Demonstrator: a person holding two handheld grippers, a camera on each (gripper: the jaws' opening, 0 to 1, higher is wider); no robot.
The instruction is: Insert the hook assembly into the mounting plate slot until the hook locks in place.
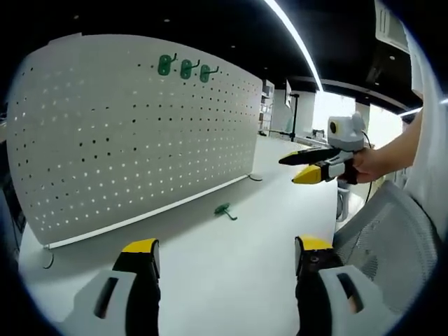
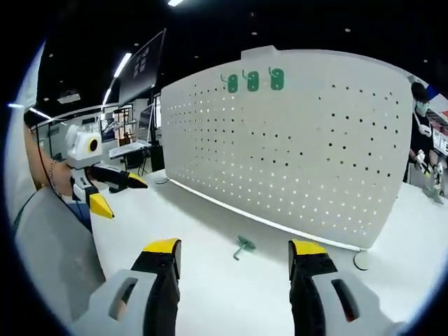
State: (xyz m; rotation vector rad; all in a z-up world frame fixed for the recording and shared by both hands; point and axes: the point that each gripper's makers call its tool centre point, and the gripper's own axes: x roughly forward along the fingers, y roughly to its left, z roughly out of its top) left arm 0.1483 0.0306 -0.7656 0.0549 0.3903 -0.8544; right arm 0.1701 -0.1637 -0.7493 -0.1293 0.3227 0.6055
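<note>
White table (image 2: 210,280) w/ upright white pegboard (image 2: 294,140) behind. One green hook (image 2: 243,246) lies loose on table, just ahead of the right gripper (image 2: 234,262), between its spread, empty jaws, likely lined up for pickup. Left gripper (image 1: 227,255) also spread, empty. Three green hooks (image 2: 253,80) already hang up top.

No text, label, brand or number can be read in either view. The dark hanging screen (image 2: 143,66) at the upper left of the right gripper view carries pale marks, too small and blurred to make out.
</note>
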